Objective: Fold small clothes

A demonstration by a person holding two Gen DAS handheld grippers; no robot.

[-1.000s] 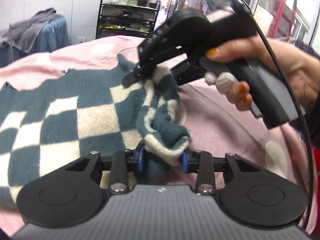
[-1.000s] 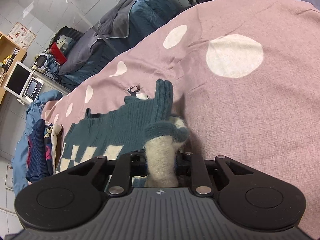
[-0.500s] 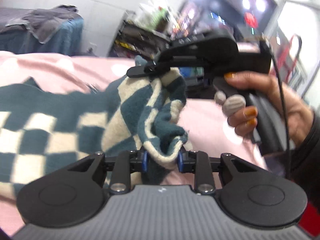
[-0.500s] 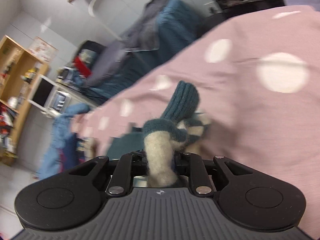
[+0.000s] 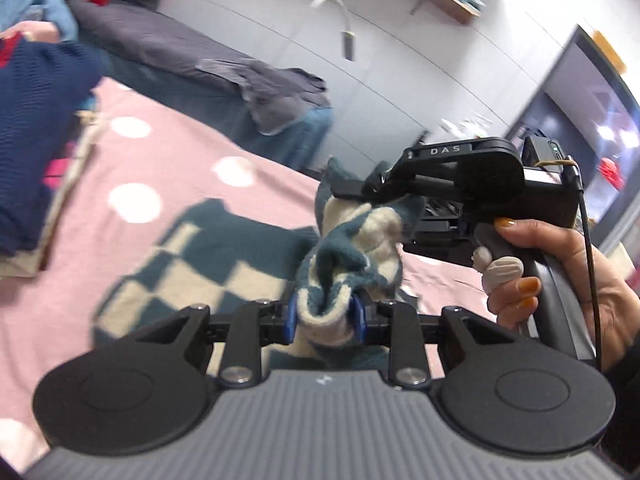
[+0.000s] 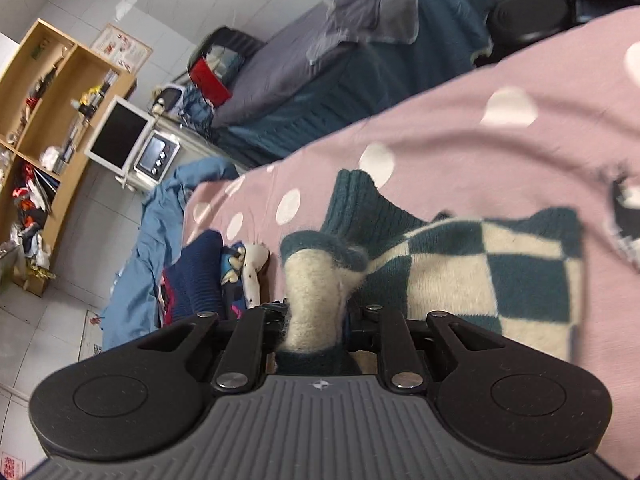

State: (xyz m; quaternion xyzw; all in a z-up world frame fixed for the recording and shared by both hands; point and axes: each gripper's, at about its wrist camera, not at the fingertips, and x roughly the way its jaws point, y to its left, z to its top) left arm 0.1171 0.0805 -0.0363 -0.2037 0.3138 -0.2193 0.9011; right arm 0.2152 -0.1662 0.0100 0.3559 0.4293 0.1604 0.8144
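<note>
left gripper [image 5: 325,316]: jaws clamped on a bunched edge of the checkered sweater [image 5: 208,276]; blue pads [image 5: 291,317] press the cream hem from both sides.
right gripper [image 6: 316,320]: jaws clamped on a cream-and-teal fold of the same sweater [image 6: 492,276]; knit fills the gap between the jaws. Also seen from the left wrist view [image 5: 360,194], tip buried in the knit.
right hand [image 5: 560,276]: wrapped around the right gripper's handle, orange nails, finger on the trigger.
sweater: teal and cream checks, ribbed teal cuff [image 6: 352,200] sticking up ahead of the right gripper. Grabbed end is lifted and bunched between the two grippers; the rest lies on the pink bedspread [image 5: 168,152].
bedspread: pink with white dots, covers the bed under the sweater.
clothes pile [image 6: 208,272]: navy knit and other garments at the bed's far edge, well apart from the sweater.
background: second bed with grey sheet [image 6: 320,64], wooden shelf [image 6: 48,92], monitor [image 6: 116,136].
image quality: left wrist view is motion-blurred on the left side.
</note>
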